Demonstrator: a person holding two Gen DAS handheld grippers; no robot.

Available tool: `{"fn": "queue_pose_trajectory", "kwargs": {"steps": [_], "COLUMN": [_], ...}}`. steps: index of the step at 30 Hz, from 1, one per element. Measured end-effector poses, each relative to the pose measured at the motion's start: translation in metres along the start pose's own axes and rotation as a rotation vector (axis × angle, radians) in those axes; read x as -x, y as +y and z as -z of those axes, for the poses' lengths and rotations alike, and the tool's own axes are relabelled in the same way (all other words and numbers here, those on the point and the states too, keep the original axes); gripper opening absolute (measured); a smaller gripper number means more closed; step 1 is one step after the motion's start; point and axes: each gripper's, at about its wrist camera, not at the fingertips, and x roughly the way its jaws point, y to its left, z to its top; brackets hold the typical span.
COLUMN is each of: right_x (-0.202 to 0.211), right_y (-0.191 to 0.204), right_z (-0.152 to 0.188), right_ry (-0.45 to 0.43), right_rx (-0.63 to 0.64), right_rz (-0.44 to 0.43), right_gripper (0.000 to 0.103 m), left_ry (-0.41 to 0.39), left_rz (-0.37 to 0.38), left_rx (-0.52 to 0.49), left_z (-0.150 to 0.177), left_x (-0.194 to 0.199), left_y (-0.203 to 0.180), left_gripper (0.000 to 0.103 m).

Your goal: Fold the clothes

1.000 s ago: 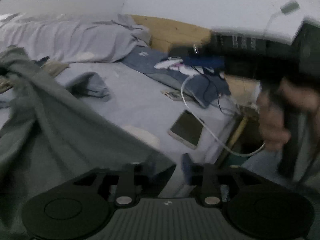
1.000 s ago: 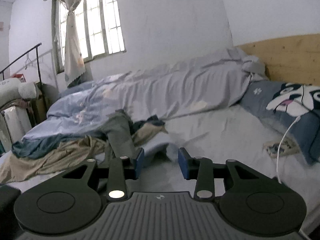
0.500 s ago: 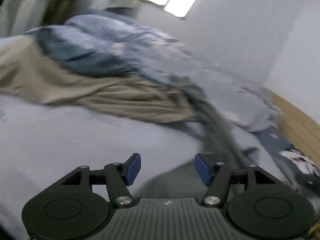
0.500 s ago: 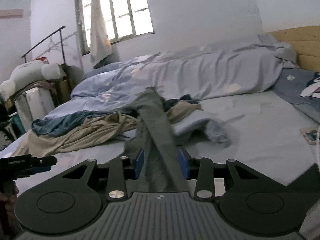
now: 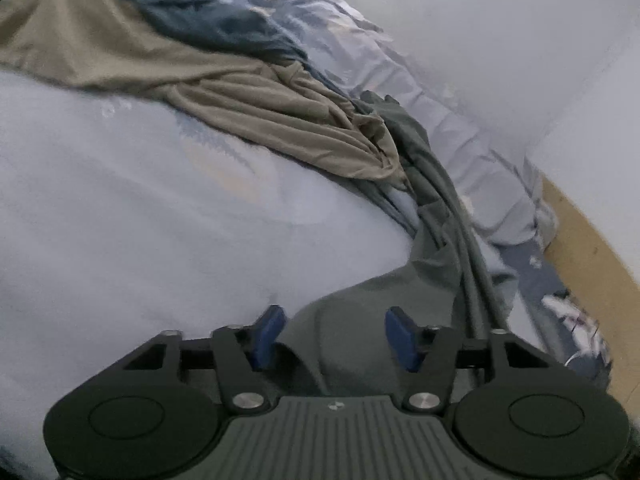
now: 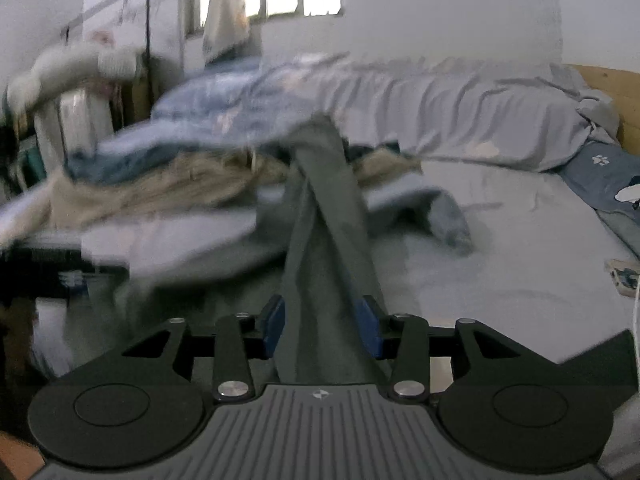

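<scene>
A grey-green garment (image 5: 440,240) trails out of the clothes pile and spreads flat on the pale blue sheet (image 5: 140,220). My left gripper (image 5: 336,336) hovers low over that spread end. Its jaws are closing with the cloth lying between the blue pads (image 5: 270,334), and the pads do not press on it. In the right wrist view the same garment (image 6: 328,208) runs as a taut twisted strip from the pile. My right gripper (image 6: 322,330) is shut on the strip, which fills the gap, while its jaws are opening slightly.
A beige garment (image 5: 280,112) and a dark blue one (image 5: 208,12) lie bunched in the pile. A rumpled quilt (image 6: 440,112) runs along the wall. A patterned pillow (image 6: 600,172) and wooden headboard (image 5: 592,248) are at the right. A small box (image 6: 624,276) lies on the sheet.
The left view swung from the headboard side round to the clothes pile and sank onto the grey-green garment. The right gripper took the garment between its pads and drew it out taut.
</scene>
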Motion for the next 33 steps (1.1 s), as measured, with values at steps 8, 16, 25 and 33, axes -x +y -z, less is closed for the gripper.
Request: {"fn": "queue_pose_trajectory", "kwargs": {"steps": [8, 16, 25, 33], "right_x": [-0.026, -0.038, -0.015, 0.051], "right_y": [0.019, 0.040, 0.028, -0.028], "right_z": [0.030, 0.036, 0.011, -0.040], "right_ry": [0.165, 0.188, 0.069, -0.197], "right_rx": [0.138, 0.281, 0.213, -0.207], "right_rz": [-0.007, 0.042, 0.092, 0.095], "right_gripper": [0.043, 0.042, 0.004, 0.003], "left_ry": [-0.001, -0.098, -0.226, -0.449], "left_rz": [0.009, 0.066, 0.123, 0.136], "left_rx": [0.040, 0.096, 0.158, 0.219], "left_z": [0.000, -0.013, -0.046, -0.089], "left_x": [-0.007, 0.013, 0.043, 0.118], "left_y": [-0.006, -0.001, 0.001, 0.007], "left_gripper": [0.001, 0.000, 0.000, 0.000]}}
